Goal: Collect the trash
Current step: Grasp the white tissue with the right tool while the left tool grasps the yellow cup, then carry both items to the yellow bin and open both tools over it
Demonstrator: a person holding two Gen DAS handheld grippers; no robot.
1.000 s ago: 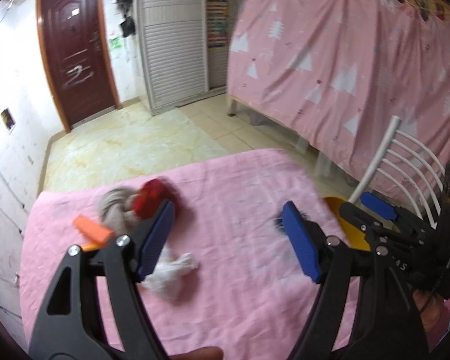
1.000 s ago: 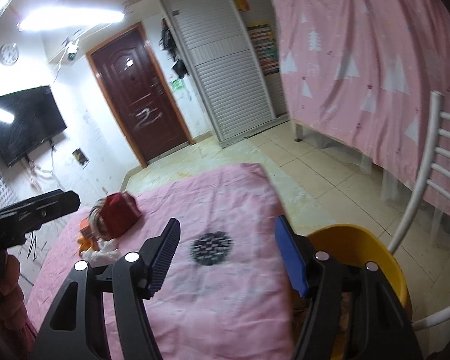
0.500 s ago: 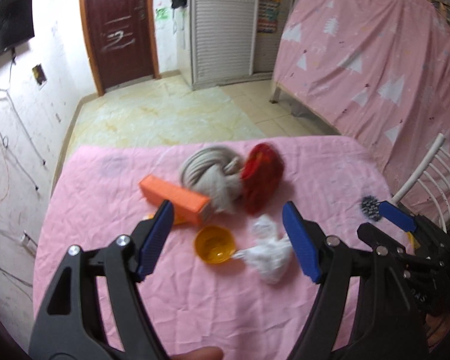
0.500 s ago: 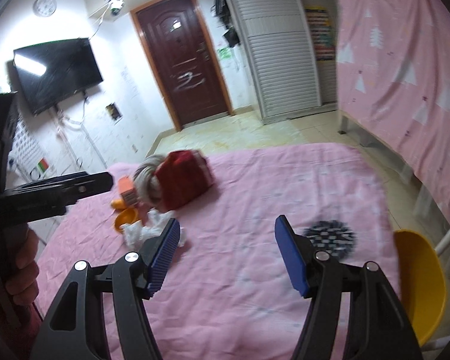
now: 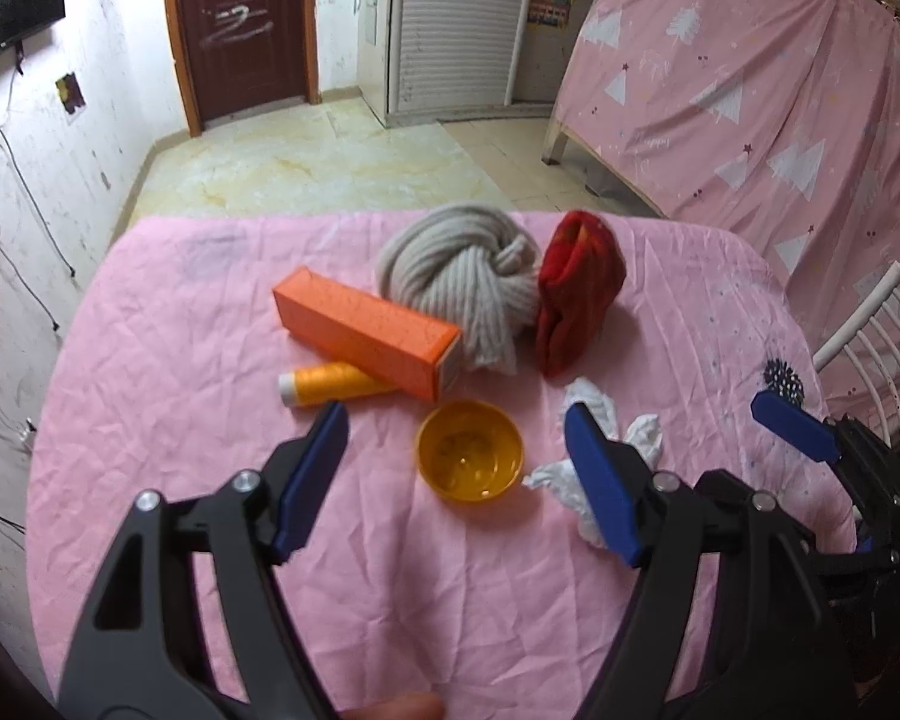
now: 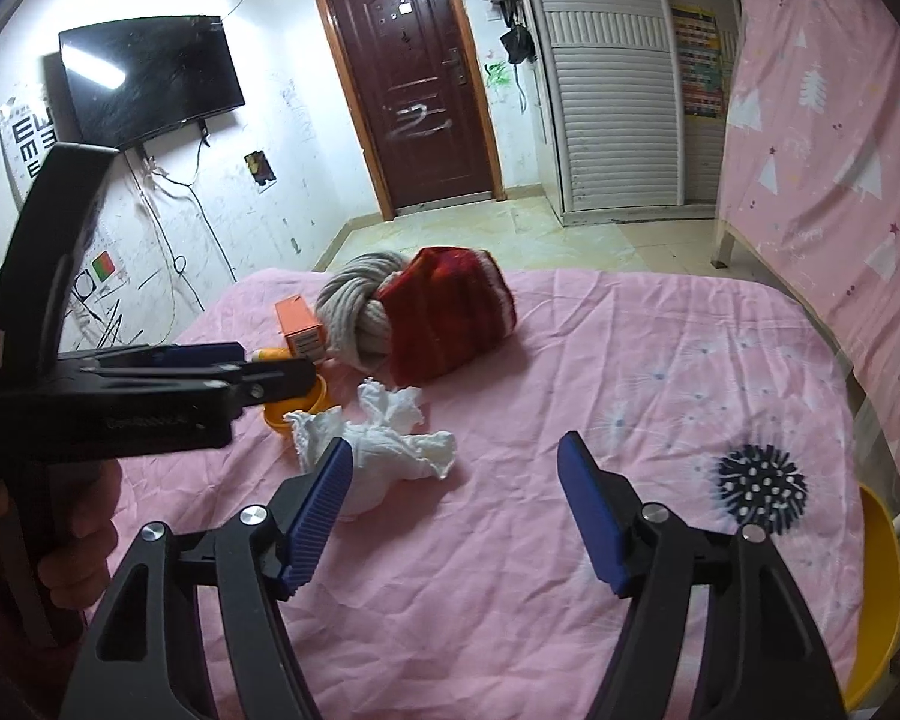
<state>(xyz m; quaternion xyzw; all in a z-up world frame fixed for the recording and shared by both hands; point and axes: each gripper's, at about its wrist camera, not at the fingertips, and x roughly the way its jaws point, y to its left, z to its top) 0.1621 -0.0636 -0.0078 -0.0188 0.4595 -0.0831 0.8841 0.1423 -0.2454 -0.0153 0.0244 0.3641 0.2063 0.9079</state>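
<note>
While a second earlier the left tongs (image 5: 456, 468) had framed only the red cloth (image 5: 576, 294) and grey yarn (image 5: 462, 276) at the desk's far left, they now hung over the whole cluster, apart and empty, with the yellow bowl (image 5: 469, 457) between their tips. The crumpled white tissue (image 6: 384, 444), the trash, lay on the pink desk (image 6: 660, 372) just beside that bowl. The right tongs (image 6: 453, 504) had swung from the yellow bin (image 6: 882, 588) towards the tissue; their jaws had just been opening, nothing between them. No label on the orange box (image 5: 366, 330) could be read; an eye chart (image 6: 27, 138) showed rows of E.
</note>
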